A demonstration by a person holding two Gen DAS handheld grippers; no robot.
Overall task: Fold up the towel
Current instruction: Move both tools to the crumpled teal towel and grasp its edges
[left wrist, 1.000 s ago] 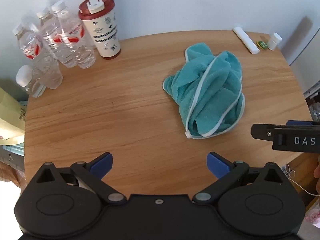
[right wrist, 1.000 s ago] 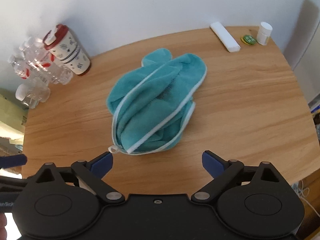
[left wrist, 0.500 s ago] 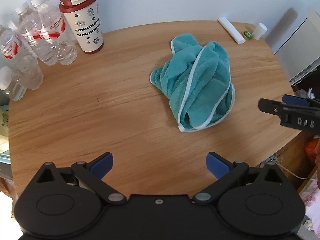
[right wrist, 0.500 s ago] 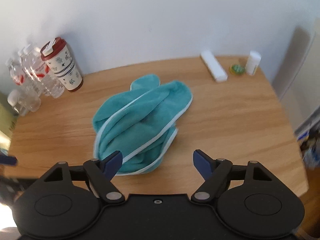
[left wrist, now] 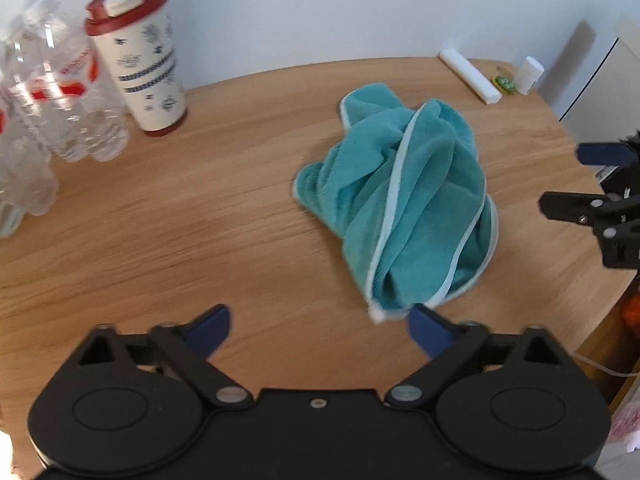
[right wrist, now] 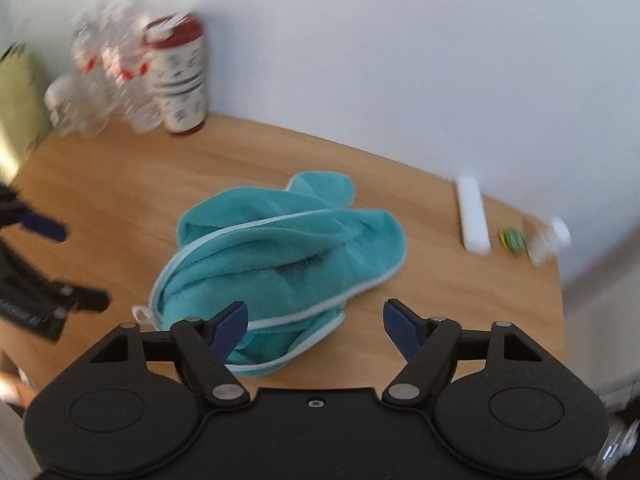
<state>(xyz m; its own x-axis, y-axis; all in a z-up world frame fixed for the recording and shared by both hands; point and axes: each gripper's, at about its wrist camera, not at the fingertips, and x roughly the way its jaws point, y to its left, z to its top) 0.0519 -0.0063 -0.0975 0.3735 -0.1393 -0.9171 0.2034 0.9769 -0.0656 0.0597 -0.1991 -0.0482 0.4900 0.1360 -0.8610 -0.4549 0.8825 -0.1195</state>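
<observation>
The teal towel (left wrist: 404,208) lay crumpled in a heap near the middle of the wooden worktop (left wrist: 180,216). The left claw (left wrist: 318,326) and right claw (right wrist: 314,320) both gaped wide, empty, at its near edge. A red-lidded tumbler (left wrist: 140,56) stood far left.

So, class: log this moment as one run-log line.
towel: crumpled, unfolded on table | left gripper: open, empty | right gripper: open, empty
</observation>
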